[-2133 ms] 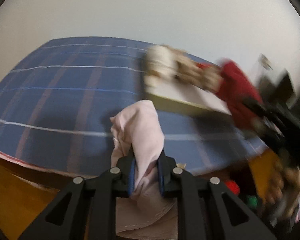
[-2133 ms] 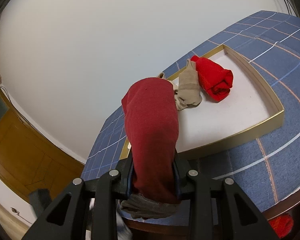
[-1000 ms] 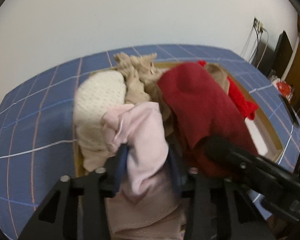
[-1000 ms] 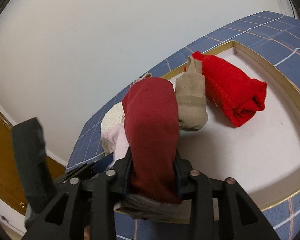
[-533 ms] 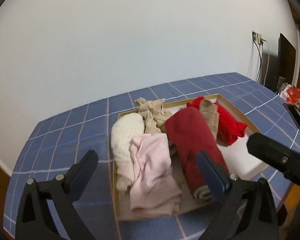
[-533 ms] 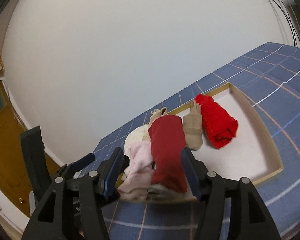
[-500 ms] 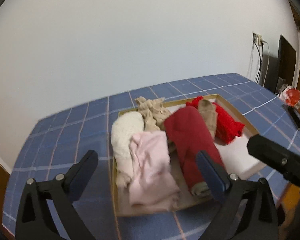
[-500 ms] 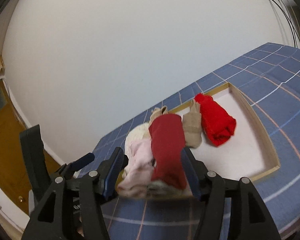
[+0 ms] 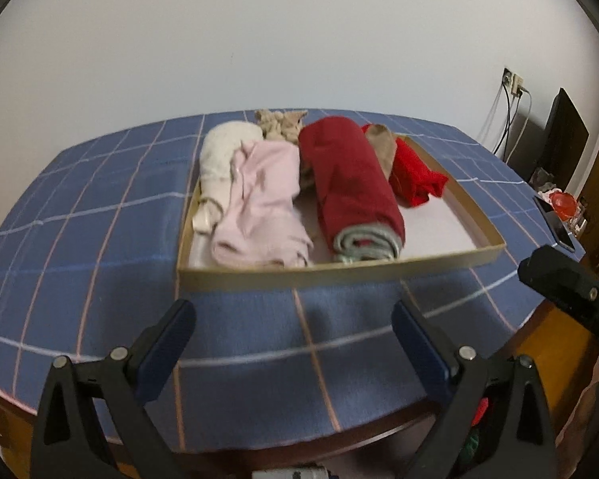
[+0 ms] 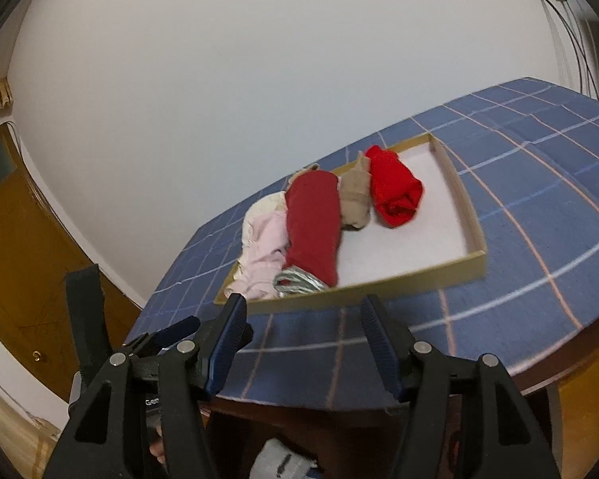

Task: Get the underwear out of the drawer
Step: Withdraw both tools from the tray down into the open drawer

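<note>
**Both grippers spread wide in front of a drawer full of rolled underwear**

The left black two-finger gripper (image 9: 293, 337) is hovering over the blue plaid tablecloth (image 9: 100, 215) with its jaws spread wide and nothing between them. The right black two-finger gripper (image 10: 302, 337) is hanging beside it over the near table edge, jaws likewise wide apart and gripping nothing.

Ahead of both, the shallow tan cardboard drawer (image 9: 339, 273) is sitting flat on the cloth, holding all the garments in its left half. The dark red rolled underwear with a grey waistband (image 9: 353, 187) is lying lengthwise near the middle, its grey end facing the front wall. The pale pink crumpled underwear (image 9: 261, 203) is lying just beside it on the left, touching the cream knitted roll (image 9: 219, 155) at the left wall. The beige rolled piece (image 10: 355, 195) is wedged between the dark red roll and the bright red rolled underwear (image 10: 395, 191). A crumpled tan piece (image 9: 281, 121) is sitting at the back. The drawer's right part is showing bare white floor.
</note>
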`<state>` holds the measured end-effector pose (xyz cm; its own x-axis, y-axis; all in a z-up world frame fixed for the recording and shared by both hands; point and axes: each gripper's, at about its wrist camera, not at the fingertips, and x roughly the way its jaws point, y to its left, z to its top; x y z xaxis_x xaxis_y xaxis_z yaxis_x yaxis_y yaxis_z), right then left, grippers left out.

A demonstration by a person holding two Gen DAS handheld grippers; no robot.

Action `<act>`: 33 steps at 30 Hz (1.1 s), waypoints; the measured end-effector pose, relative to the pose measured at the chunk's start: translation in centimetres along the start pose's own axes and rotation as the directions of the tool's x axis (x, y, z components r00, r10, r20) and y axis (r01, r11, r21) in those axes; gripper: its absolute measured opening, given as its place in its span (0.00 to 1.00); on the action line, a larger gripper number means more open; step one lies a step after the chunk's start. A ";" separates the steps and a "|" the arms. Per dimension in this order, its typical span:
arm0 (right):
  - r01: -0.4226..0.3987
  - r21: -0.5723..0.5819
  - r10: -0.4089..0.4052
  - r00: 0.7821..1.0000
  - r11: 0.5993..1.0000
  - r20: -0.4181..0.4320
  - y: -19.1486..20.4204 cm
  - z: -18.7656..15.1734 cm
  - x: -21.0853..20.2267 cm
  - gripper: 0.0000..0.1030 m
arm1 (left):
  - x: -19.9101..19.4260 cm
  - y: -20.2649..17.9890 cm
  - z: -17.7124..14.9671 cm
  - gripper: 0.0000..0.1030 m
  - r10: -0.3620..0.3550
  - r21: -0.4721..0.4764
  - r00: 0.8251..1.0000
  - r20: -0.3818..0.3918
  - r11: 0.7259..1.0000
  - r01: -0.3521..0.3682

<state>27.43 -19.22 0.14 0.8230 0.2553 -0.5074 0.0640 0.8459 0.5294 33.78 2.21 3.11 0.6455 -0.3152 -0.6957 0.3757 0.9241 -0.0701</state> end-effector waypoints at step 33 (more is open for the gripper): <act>0.060 0.085 -0.054 0.996 0.995 -0.077 -5.7 -9.4 -7.6 0.60 | -3.4 -6.2 -11.0 0.97 0.080 0.091 0.996 -0.039 0.993 -0.077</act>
<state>15.51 -21.60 -5.38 0.7725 0.2450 -0.5859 0.1612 0.8167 0.5541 21.94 -0.05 -1.98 0.6474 -0.2313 -0.7262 0.3843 0.9219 0.0491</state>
